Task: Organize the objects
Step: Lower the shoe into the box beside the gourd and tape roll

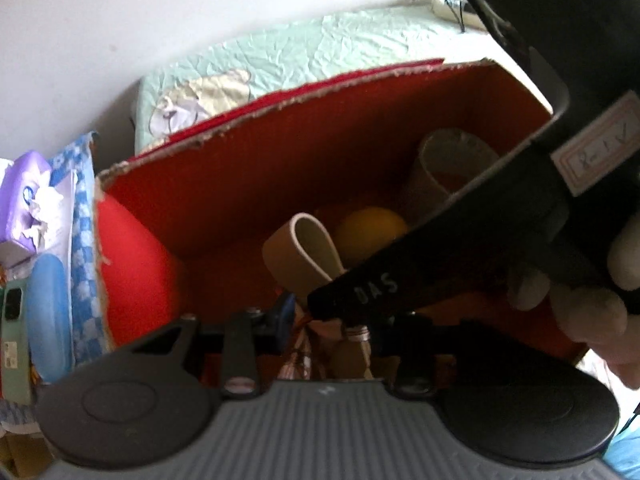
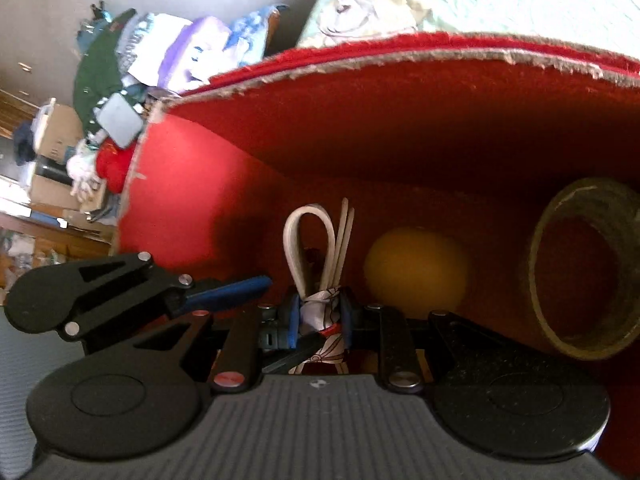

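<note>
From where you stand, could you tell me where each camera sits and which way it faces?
Left wrist: on the left gripper, looking down into the red box; the right gripper's body and the gloved hand cross the view.
Right wrist: on the right gripper, shut on a tied strap bundle; the left gripper's blue finger shows.
Shared: box, yellow ball, tape roll.

Behind the red box we see a bed with a crumpled mint-green cover [image 1: 312, 52] and a pale cartoon print [image 1: 200, 100] near its left end. A white wall [image 1: 120, 20] rises behind it. At the bed's left edge we find a purple-and-white packet [image 1: 28, 196], a blue-and-white checked cloth [image 1: 82, 216] and a blue oval case [image 1: 48, 312]. From the right wrist view we make out a dark green garment [image 2: 96, 76], a cardboard box [image 2: 56, 132] and a red bundle [image 2: 114, 166] piled beside the bed.
</note>
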### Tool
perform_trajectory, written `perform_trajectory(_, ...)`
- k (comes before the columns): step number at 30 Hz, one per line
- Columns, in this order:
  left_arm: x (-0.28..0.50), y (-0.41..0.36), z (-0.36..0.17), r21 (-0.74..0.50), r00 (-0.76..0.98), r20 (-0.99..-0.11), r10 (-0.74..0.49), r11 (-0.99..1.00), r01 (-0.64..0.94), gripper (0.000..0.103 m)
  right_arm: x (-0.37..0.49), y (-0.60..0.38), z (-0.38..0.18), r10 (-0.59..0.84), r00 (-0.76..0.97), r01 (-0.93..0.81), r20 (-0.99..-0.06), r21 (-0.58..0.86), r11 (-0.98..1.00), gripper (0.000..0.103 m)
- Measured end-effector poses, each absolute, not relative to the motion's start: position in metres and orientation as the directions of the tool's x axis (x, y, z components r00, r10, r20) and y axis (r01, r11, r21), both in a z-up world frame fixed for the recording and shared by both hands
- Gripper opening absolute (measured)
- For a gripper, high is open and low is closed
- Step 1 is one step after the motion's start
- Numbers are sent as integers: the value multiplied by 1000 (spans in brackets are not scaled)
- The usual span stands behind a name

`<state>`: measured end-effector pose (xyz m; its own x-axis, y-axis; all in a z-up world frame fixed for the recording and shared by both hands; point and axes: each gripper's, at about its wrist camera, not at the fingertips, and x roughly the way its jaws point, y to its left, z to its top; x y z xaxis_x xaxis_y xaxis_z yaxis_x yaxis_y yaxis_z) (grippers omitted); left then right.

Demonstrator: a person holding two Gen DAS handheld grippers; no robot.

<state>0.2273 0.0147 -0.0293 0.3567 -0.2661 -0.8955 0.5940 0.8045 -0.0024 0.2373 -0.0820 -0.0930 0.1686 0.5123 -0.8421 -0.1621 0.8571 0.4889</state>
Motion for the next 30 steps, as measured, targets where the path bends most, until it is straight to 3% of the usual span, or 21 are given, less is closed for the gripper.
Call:
perform_trajectory(16, 232, 5, -35, 16, 345, -908, -239, 803, 596, 55, 232, -98, -92, 387, 247, -53, -888, 387, 921, 23)
perform_trajectory(30, 242, 0, -42, 48, 371, -904, -212, 812, 582, 59, 225, -111, -81, 445, 344, 0, -827, 473, 881, 21)
